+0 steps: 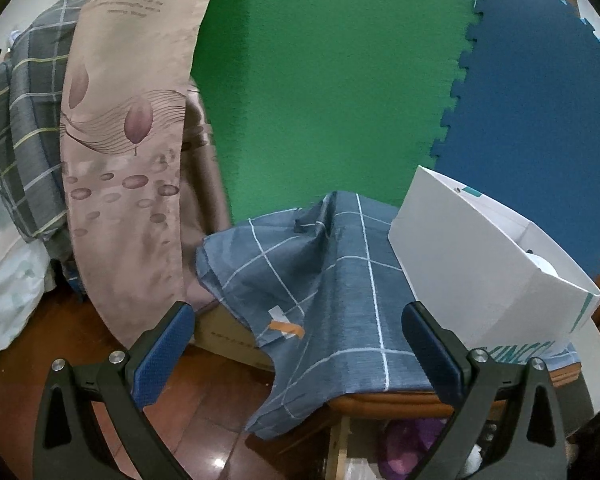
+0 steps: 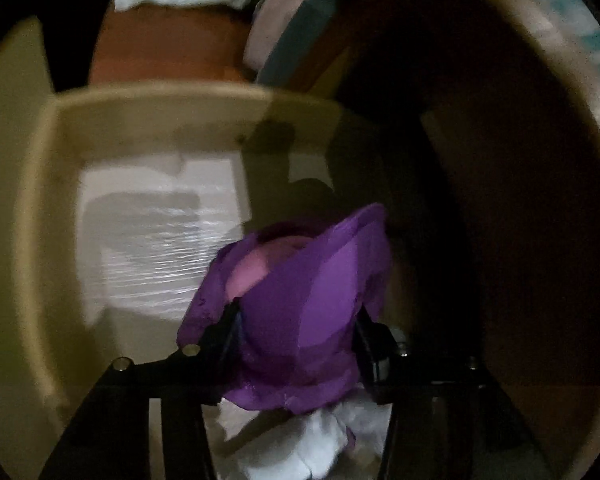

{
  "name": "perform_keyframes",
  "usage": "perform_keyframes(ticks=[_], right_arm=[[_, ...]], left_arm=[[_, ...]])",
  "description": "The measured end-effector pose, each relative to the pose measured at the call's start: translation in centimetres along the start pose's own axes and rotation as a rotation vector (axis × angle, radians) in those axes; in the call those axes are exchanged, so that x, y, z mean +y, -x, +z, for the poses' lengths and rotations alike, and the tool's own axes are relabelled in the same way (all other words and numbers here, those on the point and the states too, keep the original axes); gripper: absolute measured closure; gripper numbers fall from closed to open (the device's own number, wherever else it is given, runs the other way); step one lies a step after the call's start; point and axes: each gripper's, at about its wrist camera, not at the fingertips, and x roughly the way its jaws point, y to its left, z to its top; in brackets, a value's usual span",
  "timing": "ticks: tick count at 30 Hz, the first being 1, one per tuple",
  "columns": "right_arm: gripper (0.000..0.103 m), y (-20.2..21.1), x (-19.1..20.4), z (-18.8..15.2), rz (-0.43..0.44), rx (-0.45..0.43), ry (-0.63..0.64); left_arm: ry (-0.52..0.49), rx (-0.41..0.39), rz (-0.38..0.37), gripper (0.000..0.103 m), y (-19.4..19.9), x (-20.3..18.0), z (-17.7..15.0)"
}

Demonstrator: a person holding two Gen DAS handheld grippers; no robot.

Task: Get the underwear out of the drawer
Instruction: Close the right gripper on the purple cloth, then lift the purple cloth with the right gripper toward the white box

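- Right gripper [image 2: 296, 336]: it points down into the open drawer [image 2: 48, 208]. Its two dark fingers [image 2: 226, 330] stand on either side of the purple underwear [image 2: 300, 304], and both appear to press into the cloth, so the jaws are clamped on the garment.
- Underwear: the purple bundle sits between the right fingers, bulging forward and upward past the tips. A pink inner patch shows at its upper left. The view is dim and blurred, so whether the bundle is clear of the drawer floor cannot be told.
- White cloth [image 2: 320, 440]: it lies below the purple bundle, near the bottom edge of the right view, between the gripper's arms.
- Drawer: pale walls curve around a light floor, bare to the left of the underwear.
- Left gripper [image 1: 300, 344]: its blue-padded fingers [image 1: 162, 356] stand wide apart with nothing between them. It hovers before a blue checked cloth [image 1: 332, 280] draped over a wooden top.
- White box [image 1: 480, 280]: it rests on the checked cloth, to the right.
- Purple fabric [image 1: 412, 440] also shows below the wooden edge in the left view.
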Motion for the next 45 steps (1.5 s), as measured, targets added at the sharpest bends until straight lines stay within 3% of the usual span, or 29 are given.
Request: perform_keyframes(ticks=[6,17,22,29,39,45], right_arm=[[0.054,9.9,-2.0,-1.6,-0.03,-0.131,-0.155],[0.054,20.1,-1.2,-2.2,-0.113,-0.249,-0.254],[0.054,26.5,-4.7,-3.1,-0.12,-0.345,-0.371],[0.054,35.6,-10.8,-3.1,-0.251,-0.459,-0.455],[0.054,43.5,-16.1,1.1,-0.455,-0.58,-0.429],[0.054,45.2,-19.2,4.5,-0.494,-0.625,-0.409]], left_arm=[[0.01,-0.014,0.014,0.0,0.4,0.1,0.2],[0.0,-0.023,0.05,0.0,0.9,0.1,0.3],[0.021,-0.029,0.066,0.0,1.2,0.7,0.3],[0.035,-0.033,0.078,0.0,1.4,1.1,0.3],[0.019,-0.016,0.088,0.0,1.2,1.1,0.1],[0.018,-0.014,0.086,0.0,1.1,1.1,0.2]])
